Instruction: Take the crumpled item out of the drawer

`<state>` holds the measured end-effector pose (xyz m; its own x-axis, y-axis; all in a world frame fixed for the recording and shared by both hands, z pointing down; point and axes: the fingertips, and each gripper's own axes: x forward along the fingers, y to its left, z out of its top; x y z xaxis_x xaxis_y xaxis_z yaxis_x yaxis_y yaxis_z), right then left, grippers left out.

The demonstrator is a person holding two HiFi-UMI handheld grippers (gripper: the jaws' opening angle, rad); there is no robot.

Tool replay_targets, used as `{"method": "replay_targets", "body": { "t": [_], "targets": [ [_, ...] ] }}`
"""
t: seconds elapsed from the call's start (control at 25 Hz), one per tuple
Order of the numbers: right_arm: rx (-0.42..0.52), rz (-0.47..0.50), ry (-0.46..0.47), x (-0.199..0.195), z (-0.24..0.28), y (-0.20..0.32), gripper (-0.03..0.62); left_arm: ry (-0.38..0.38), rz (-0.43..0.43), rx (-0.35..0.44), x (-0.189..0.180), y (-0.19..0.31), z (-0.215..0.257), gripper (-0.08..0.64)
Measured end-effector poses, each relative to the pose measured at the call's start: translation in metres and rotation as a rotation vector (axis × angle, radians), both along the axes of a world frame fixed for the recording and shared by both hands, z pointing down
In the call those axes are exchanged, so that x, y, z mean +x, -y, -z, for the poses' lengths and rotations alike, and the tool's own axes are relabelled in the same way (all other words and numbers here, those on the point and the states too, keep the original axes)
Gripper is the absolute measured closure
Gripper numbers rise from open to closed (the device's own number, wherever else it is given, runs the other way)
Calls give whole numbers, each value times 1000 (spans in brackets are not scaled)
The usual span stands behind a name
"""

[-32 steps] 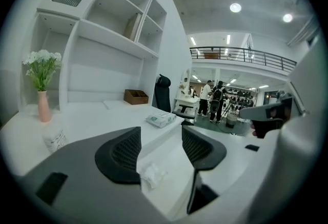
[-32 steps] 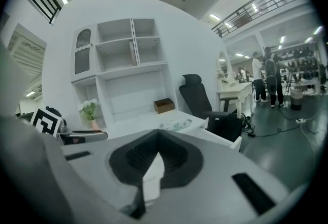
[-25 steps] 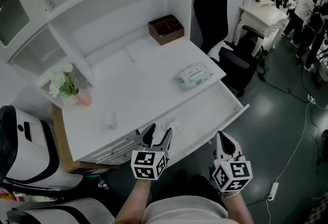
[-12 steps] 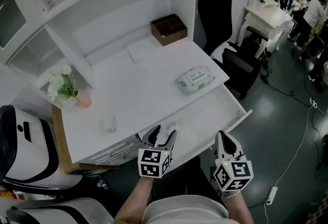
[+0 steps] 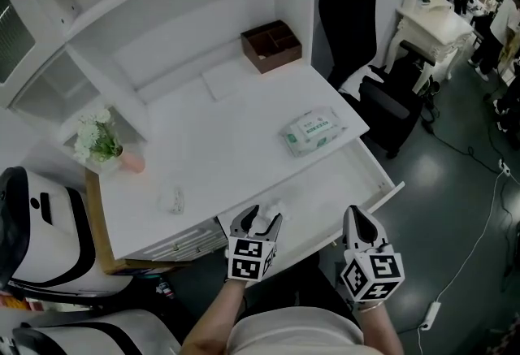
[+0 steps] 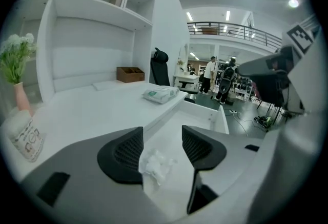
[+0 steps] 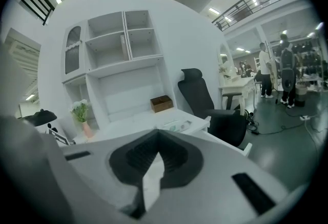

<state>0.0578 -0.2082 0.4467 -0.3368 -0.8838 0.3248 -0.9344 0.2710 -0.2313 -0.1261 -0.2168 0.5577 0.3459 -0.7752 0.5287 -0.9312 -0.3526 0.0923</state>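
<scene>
The wipes pack (image 5: pixel 312 127) on the desk (image 5: pixel 213 146) is showing a green label, its print too small to read. The person is reaching both forearms forward, holding the grippers low at the front of the open drawer (image 5: pixel 380 175). The left gripper (image 5: pixel 262 219) is pointing into the drawer with its jaws spread apart. The white crumpled item (image 6: pixel 155 163) is lying on the drawer floor between them, nearer the left jaw. The right gripper (image 5: pixel 358 219) is hovering off to the side, jaws pressed together on nothing.
</scene>
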Motion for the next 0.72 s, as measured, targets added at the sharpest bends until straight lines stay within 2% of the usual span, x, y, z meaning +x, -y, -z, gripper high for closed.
{"method": "replay_targets", "body": {
  "t": [0.72],
  "targets": [
    [-95, 22, 9, 18, -29, 37, 591, 111, -3, -225, -2, 32, -96, 343]
  ]
}}
